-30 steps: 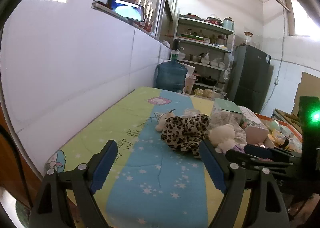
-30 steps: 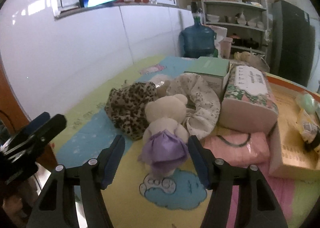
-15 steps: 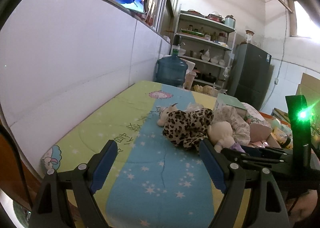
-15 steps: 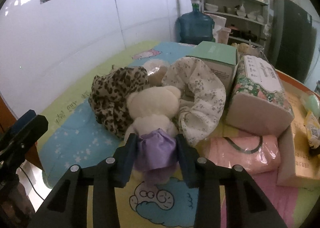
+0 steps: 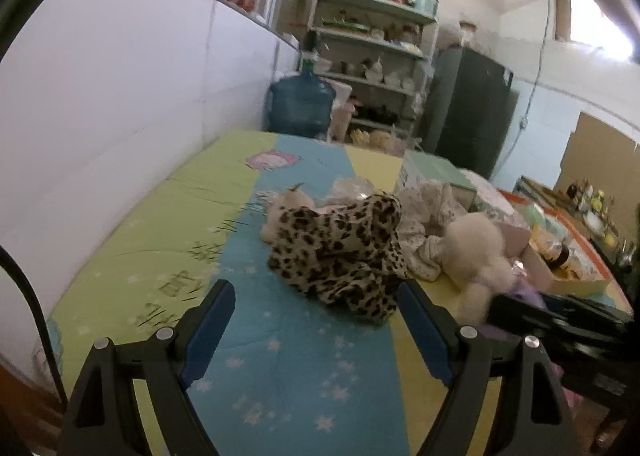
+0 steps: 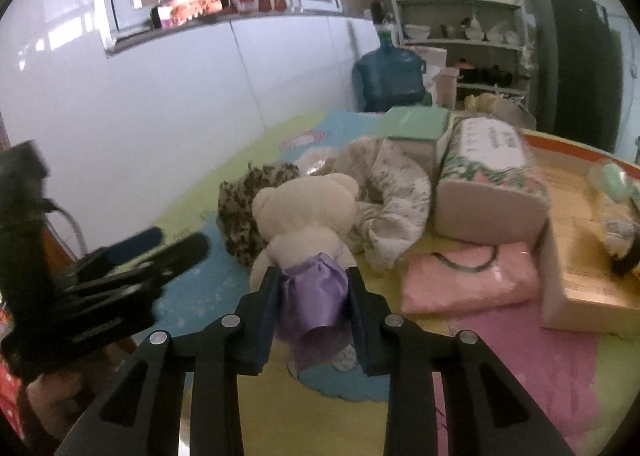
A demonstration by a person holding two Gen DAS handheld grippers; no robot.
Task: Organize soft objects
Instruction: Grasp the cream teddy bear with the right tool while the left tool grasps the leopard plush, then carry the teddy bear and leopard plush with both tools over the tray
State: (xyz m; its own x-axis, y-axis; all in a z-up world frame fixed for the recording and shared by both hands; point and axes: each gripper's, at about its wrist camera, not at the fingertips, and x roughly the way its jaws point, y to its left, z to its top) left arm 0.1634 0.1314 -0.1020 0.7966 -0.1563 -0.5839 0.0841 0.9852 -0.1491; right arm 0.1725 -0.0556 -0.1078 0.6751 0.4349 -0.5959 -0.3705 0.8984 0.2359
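A cream teddy bear (image 6: 308, 212) in a purple skirt lies on the mat. My right gripper (image 6: 314, 288) is closing on its skirt, and both pads press the purple cloth. The same teddy bear (image 5: 476, 252) shows at the right of the left wrist view, with the right gripper (image 5: 560, 320) below it. A leopard-print cloth (image 5: 344, 252) lies just beyond my left gripper (image 5: 316, 320), which stands open and holds nothing. A floral white cloth (image 6: 392, 196) curls behind the bear, and a small cream plush (image 5: 288, 204) peeks from under the leopard cloth.
A patterned play mat (image 5: 280, 356) covers the surface beside a white wall. A tissue pack (image 6: 488, 184), a green box (image 6: 416, 124), a pink pouch (image 6: 468, 276) and a cardboard box (image 6: 580, 256) crowd the right side. A blue water jug (image 6: 388, 76) stands at the far end.
The right gripper's jaws closed from wide apart onto the bear's purple skirt. The left gripper moved toward the leopard cloth and stayed open.
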